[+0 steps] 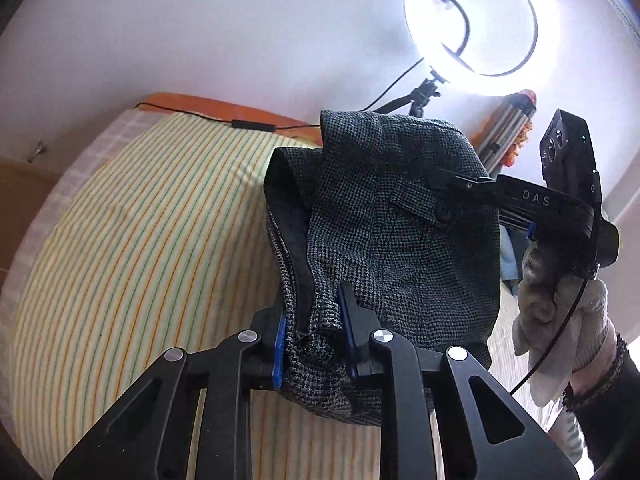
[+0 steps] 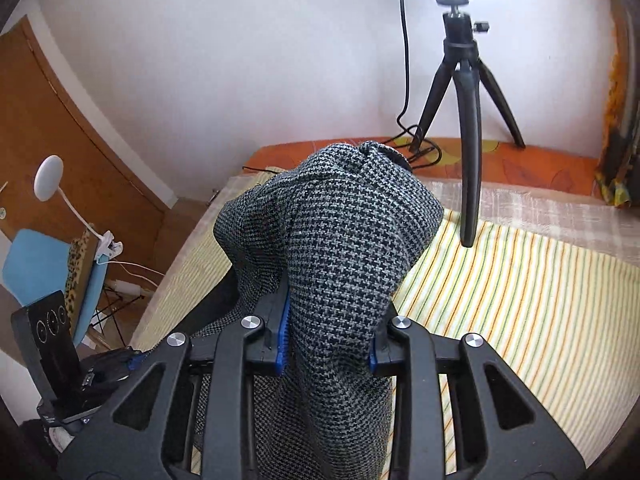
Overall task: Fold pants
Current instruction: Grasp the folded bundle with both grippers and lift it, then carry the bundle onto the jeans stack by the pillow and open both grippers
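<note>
The grey houndstooth pants (image 1: 392,232) hang lifted above the striped sheet, held between both grippers. My left gripper (image 1: 314,336) is shut on a bunched edge of the fabric, with the waistband and a button showing beyond it. The right gripper (image 1: 460,184) shows in the left wrist view, clamped on the far side of the pants, held by a gloved hand (image 1: 560,312). In the right wrist view my right gripper (image 2: 328,340) is shut on the pants (image 2: 328,232), which drape over and hide the fingertips. The left gripper (image 2: 92,376) shows at the lower left.
A yellow striped sheet (image 1: 140,240) covers the bed, with an orange mattress edge (image 2: 540,160) by the white wall. A ring light (image 1: 476,24) on a black tripod (image 2: 466,120) stands on the bed at the back, with its cable trailing. A wooden door (image 2: 60,152) and a clip lamp (image 2: 52,180) are at the left.
</note>
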{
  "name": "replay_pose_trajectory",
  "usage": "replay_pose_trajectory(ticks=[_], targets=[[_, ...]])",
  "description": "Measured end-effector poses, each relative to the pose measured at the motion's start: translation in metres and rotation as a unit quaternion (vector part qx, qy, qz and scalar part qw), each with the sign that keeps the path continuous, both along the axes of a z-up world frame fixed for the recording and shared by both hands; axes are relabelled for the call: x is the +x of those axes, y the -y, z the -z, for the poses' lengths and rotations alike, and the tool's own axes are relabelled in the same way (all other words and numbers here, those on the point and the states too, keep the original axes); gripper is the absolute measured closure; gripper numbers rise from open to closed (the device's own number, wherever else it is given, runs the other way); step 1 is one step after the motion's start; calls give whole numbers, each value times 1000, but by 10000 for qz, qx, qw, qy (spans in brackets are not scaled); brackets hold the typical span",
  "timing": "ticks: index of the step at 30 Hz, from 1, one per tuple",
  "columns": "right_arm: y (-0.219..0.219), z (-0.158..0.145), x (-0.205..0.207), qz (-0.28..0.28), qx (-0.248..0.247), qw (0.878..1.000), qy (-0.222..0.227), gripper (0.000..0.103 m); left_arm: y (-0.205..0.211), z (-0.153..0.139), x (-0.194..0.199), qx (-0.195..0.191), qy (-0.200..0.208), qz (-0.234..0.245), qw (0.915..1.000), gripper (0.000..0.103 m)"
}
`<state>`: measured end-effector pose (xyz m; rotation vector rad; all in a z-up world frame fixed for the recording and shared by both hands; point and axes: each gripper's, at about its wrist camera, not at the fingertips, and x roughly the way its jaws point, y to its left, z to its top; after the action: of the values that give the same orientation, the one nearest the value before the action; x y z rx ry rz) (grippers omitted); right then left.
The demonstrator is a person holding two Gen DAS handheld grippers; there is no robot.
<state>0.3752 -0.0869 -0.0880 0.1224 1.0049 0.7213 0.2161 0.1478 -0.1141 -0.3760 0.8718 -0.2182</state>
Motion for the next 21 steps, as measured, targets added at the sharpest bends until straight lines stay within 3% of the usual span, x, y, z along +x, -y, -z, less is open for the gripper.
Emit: replay_pose_trajectory(ticks=[6, 21], targets=[[20, -20, -16, 88, 10, 9998, 187, 74, 21, -17, -10, -31, 159, 248, 9996, 83], [167, -75, -23, 708, -100, 9957, 587, 74, 127, -45, 4, -322, 532, 1134, 9916, 84]])
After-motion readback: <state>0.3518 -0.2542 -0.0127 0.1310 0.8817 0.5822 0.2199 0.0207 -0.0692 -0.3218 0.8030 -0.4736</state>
